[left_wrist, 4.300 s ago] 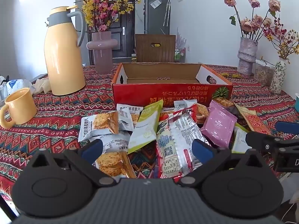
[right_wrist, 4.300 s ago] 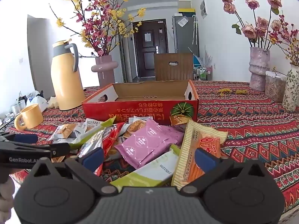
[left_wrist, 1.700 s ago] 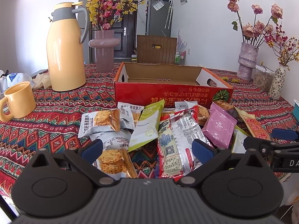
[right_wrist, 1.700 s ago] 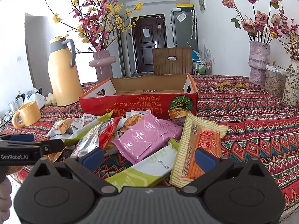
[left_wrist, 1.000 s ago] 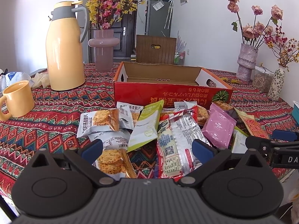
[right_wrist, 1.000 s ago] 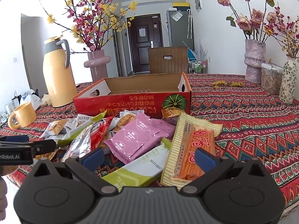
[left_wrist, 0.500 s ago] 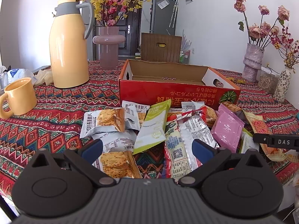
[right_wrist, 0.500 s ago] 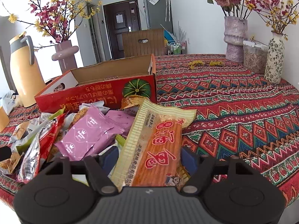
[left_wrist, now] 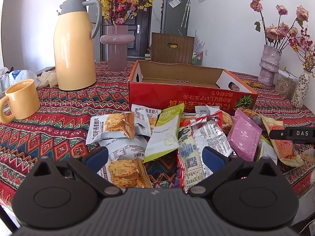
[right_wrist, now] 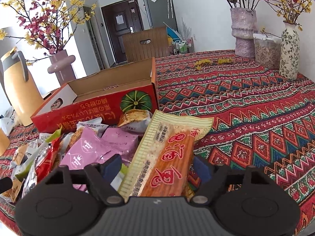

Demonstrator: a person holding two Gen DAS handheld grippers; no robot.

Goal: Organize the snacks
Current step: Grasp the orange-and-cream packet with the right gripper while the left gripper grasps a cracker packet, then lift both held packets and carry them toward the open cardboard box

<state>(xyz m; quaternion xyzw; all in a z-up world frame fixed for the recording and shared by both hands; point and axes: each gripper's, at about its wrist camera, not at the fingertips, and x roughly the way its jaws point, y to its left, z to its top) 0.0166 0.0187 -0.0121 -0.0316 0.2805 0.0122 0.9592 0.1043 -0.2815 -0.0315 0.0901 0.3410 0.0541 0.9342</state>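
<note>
- The right claw (right_wrist: 157,169) has a yellow-and-orange snack packet (right_wrist: 167,157) lying lengthwise between its blue pads; the jaws are opening, and I cannot tell whether the pads touch the wrapper.
- In the left wrist view, that packet (left_wrist: 279,139) lies at the right end of the snack pile, with the right claw's black finger (left_wrist: 291,134) over it.
- The left claw (left_wrist: 155,157) is spread wide and holds nothing; it hangs over the near edge of the pile, above a cracker packet (left_wrist: 124,169).
- Between its pads and just beyond lie a silver-and-red packet (left_wrist: 204,139) and a green packet (left_wrist: 167,131).
- A pink packet (left_wrist: 244,135) sits right of these, touching the yellow-and-orange one.
- More cracker packets (left_wrist: 112,127) lie left of the green one.
- All the snacks rest on the patterned cloth of the worktop (left_wrist: 59,118), just in front of a red box (left_wrist: 189,96).
- The box is open on top; no snack shows inside it.
- A yellow mug (left_wrist: 21,100) stands at the far left.
- Behind it stand a yellow jug (left_wrist: 74,45) and a pink vase (left_wrist: 117,47) with flowers.
</note>
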